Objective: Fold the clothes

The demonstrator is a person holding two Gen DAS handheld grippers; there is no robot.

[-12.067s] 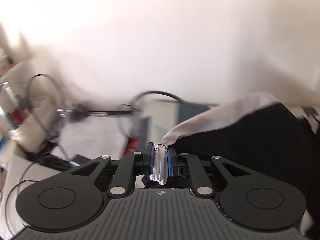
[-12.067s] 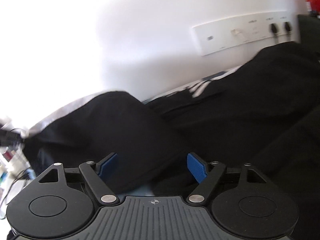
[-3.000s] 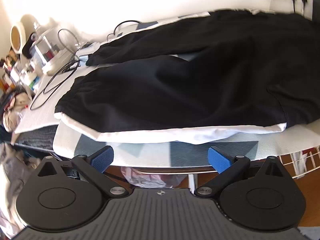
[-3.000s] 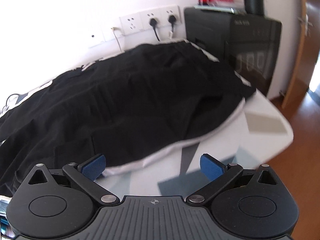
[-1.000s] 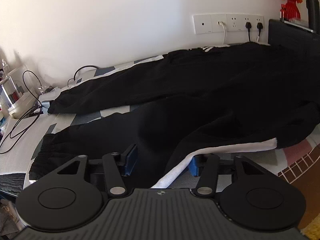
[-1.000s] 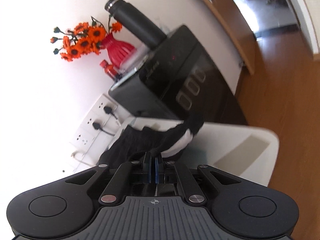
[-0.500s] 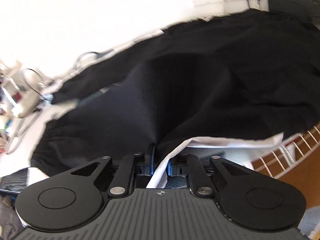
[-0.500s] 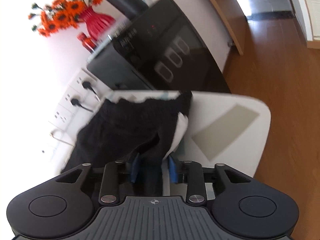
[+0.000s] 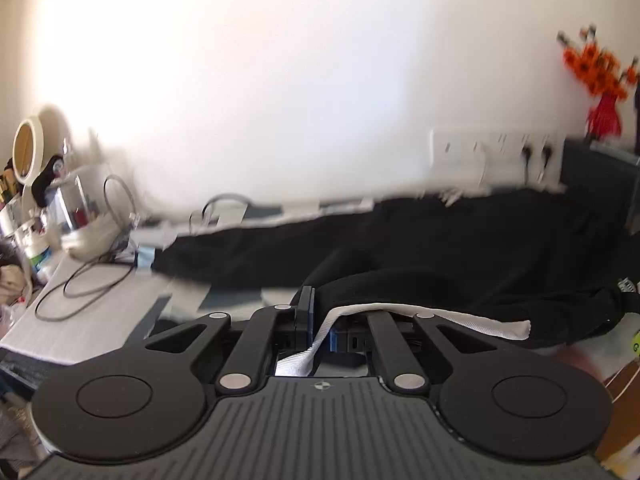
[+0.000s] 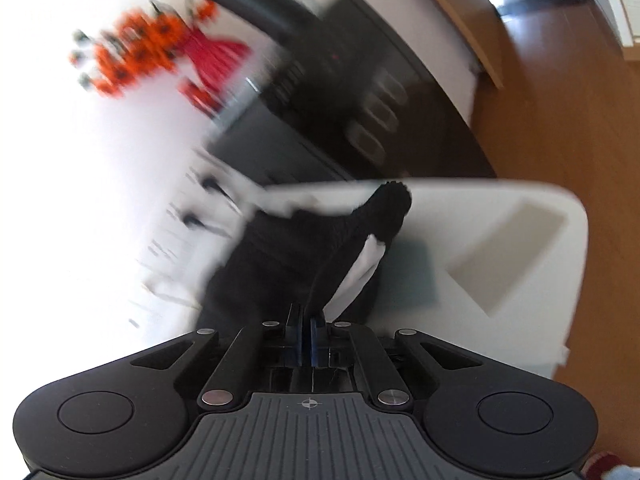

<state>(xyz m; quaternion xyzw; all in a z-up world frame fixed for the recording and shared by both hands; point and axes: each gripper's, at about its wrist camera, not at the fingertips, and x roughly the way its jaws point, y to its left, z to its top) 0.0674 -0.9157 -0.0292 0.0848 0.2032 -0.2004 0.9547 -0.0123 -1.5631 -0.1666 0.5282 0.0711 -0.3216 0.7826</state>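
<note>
A pair of black trousers (image 9: 420,240) with a white side stripe (image 9: 460,318) lies stretched across the table. My left gripper (image 9: 320,320) is shut on the striped edge of the near leg, and the cloth rises in a fold from its blue pads. In the right wrist view, my right gripper (image 10: 304,330) is shut on the trousers (image 10: 288,256) near the waist end, with black cloth and a white strip (image 10: 364,264) rising out of its jaws. The far leg still lies flat by the wall.
Cables (image 9: 80,280), a round mirror (image 9: 28,148) and clutter sit at the table's left end. A black appliance (image 10: 320,112), a red vase of orange flowers (image 10: 160,48) and wall sockets (image 9: 496,152) stand at the right end. The white table edge (image 10: 520,240) drops to a wooden floor (image 10: 580,128).
My left gripper closed on the striped edge and lifted it off the table. My right gripper briefly opened, took in more black cloth and shut again; its view rolled a little.
</note>
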